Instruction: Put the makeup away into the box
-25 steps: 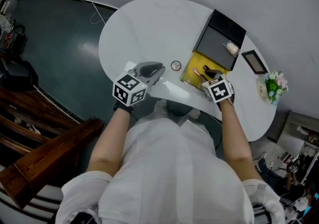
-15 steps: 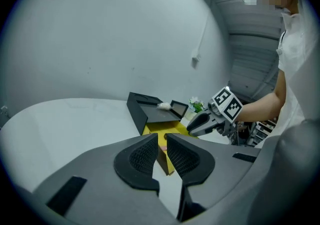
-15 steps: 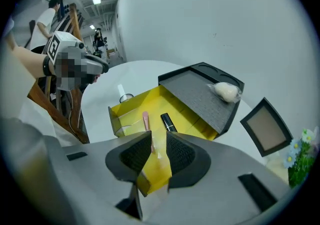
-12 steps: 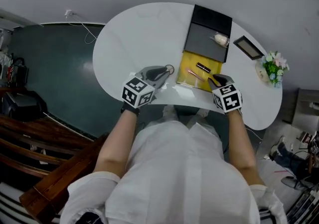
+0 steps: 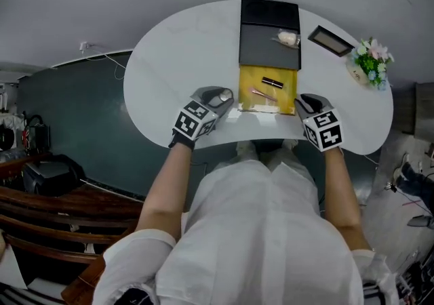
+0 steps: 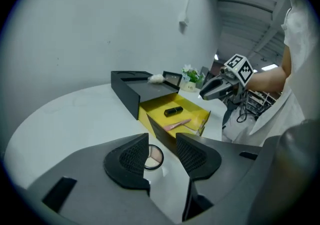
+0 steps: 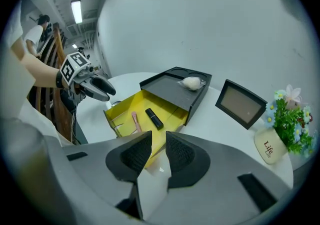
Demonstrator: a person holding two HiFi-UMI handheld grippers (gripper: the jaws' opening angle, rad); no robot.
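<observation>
Now we should lower the left gripper (image 6: 162,143) squarely over the round compact (image 6: 153,156), which lies on the smooth white table (image 5: 183,46) just left of the yellow drawer (image 5: 286,95). Its jaws have just been opening and stand apart, the compact between them untouched. We'd pinch the rim, since the flat glossy disc may slip. Our right gripper (image 7: 158,151), jaws barely apart, holds nothing. A slim black lipstick (image 5: 272,82) already lies in the matt black box (image 5: 269,46)
</observation>
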